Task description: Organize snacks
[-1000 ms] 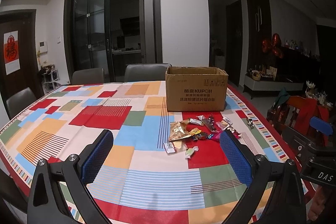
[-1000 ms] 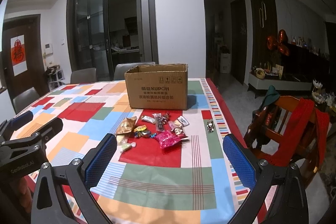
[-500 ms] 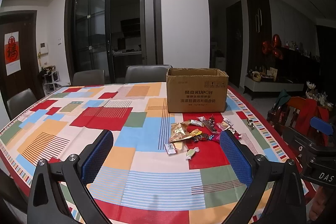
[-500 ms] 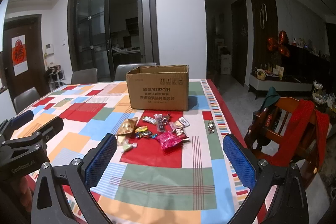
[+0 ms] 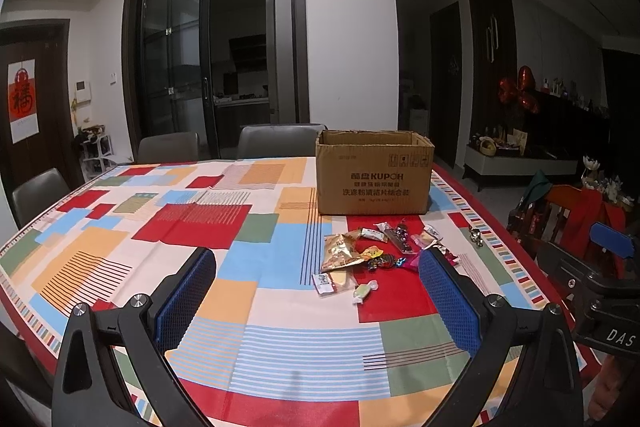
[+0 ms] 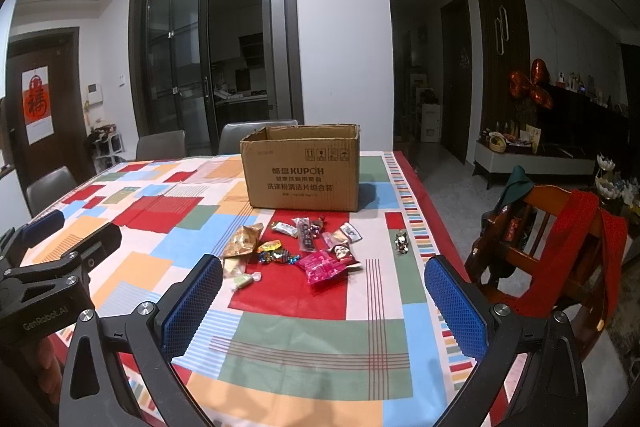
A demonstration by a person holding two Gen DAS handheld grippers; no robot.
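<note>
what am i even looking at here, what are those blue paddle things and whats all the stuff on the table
No robot here: a person holds a two-finger gripper in each hand, each with a fisheye camera looking along its blue-padded fingers. One picture is from the left gripper, the other from the right gripper. Both are open and hold nothing. On the patchwork tablecloth stands an open cardboard box, with loose wrapped snacks scattered in front, including a pink packet.

Both wrist cameras looked forward over the table from its near edge. Each saw the box and snacks near 12 o'clock. The left camera sat further left.
</note>
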